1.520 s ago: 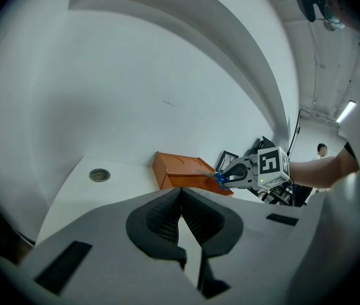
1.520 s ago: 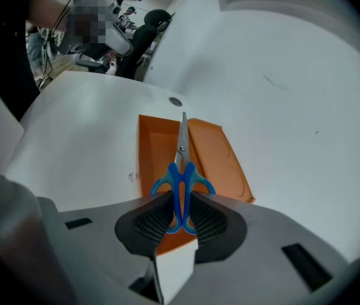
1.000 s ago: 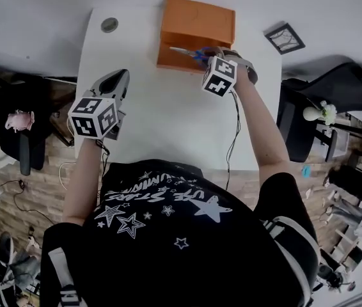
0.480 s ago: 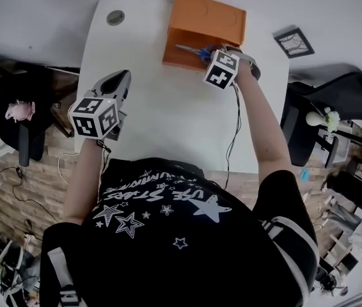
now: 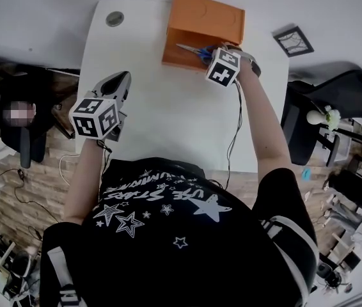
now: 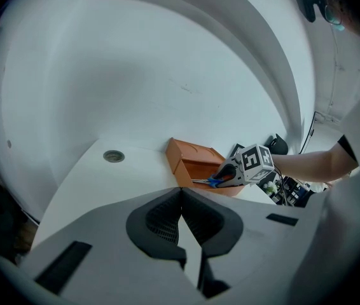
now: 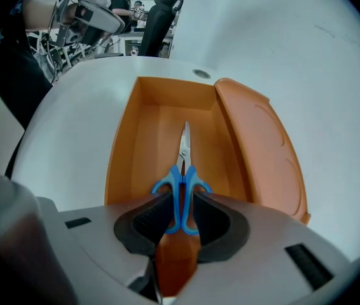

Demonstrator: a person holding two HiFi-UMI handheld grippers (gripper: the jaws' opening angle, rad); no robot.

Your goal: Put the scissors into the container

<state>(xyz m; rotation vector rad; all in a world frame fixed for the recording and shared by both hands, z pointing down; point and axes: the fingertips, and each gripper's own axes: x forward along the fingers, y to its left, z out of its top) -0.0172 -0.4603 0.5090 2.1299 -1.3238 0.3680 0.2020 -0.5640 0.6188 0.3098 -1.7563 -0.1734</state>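
both jaws of the right gripper (image 7: 180, 220) are clamped on the blue handle loops of the scissors (image 7: 182, 170), one dark pad on each side. we see the closed blades pointing straight away from the gripper, over the inside of the open orange container (image 7: 129, 151). we cannot tell whether the tips touch its floor. the handles sit at the near wall, so the scissors are over the box and in our grip, not lying in it. the container's lid (image 7: 259, 151) lies folded back flat on the right side in this view, joined along the box's long edge.

our right arm (image 5: 258, 126) is stretched well forward, forearm bare, reaching to the far end of the white table (image 5: 162, 120) where the container stands. a thin black cable (image 5: 235, 133) trails back along the tabletop beside that arm.

our left gripper (image 6: 181, 199) has its jaws pressed together with nothing between them. it hovers over the table's left edge, pointing forward, with the left arm (image 5: 85, 178) bent and kept close to the body, well apart from the container. a round grommet (image 5: 114, 19) sits in the table's far left corner.
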